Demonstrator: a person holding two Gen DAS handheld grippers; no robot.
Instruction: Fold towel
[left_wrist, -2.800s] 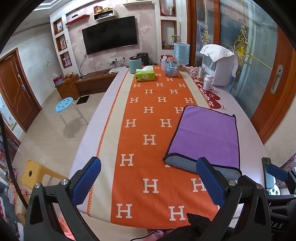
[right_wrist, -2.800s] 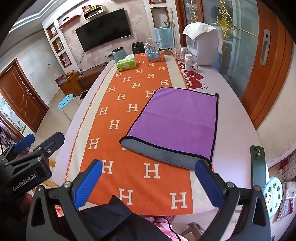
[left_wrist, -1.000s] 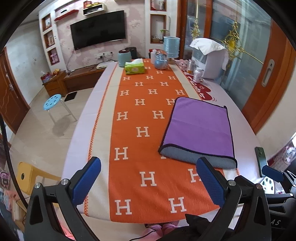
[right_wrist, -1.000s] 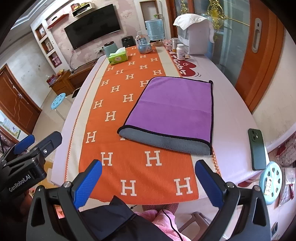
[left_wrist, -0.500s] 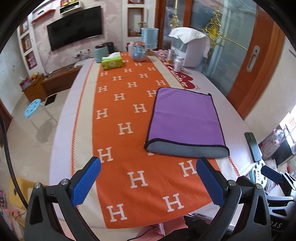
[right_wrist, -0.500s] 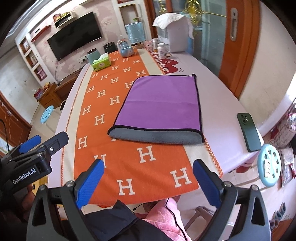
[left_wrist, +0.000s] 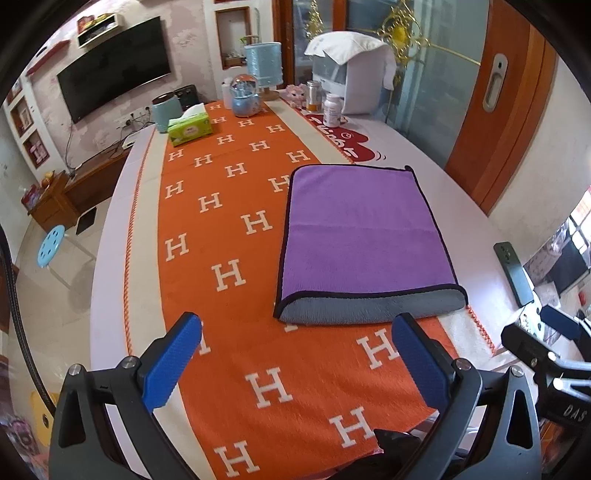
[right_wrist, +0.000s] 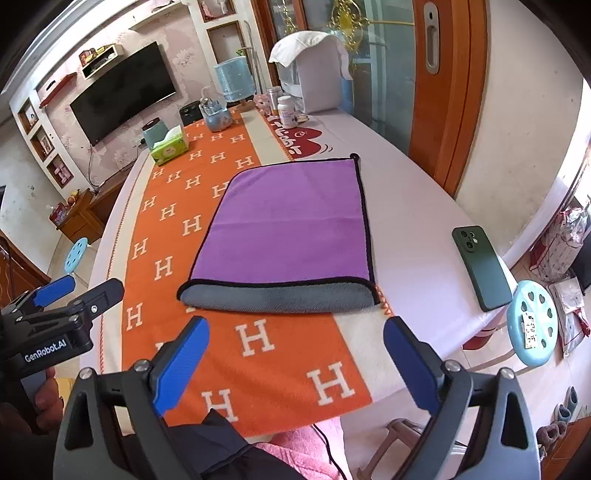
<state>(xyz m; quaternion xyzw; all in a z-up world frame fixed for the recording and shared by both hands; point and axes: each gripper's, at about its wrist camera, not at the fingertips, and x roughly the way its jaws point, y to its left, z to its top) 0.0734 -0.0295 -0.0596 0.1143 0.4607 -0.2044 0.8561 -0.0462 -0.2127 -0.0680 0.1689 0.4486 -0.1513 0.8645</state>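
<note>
A purple towel (left_wrist: 362, 232) with a black hem lies folded on the orange H-patterned table runner (left_wrist: 229, 273), its grey underside showing along the near fold. It also shows in the right wrist view (right_wrist: 288, 229). My left gripper (left_wrist: 295, 354) is open and empty, above the runner in front of the towel's near edge. My right gripper (right_wrist: 295, 350) is open and empty, above the table's near edge just short of the towel. The left gripper also shows at the left of the right wrist view (right_wrist: 62, 295).
A dark green phone (right_wrist: 480, 267) lies on the table right of the towel. A green tissue box (left_wrist: 190, 129), a blue jar, bottles and a white appliance (left_wrist: 354, 77) stand at the far end. A light blue stool (right_wrist: 532, 321) stands by the near right corner.
Both grippers have risen and tilted down toward the table, so the towel sits nearer the view centre. The towel has not moved. Both grippers stay open.
</note>
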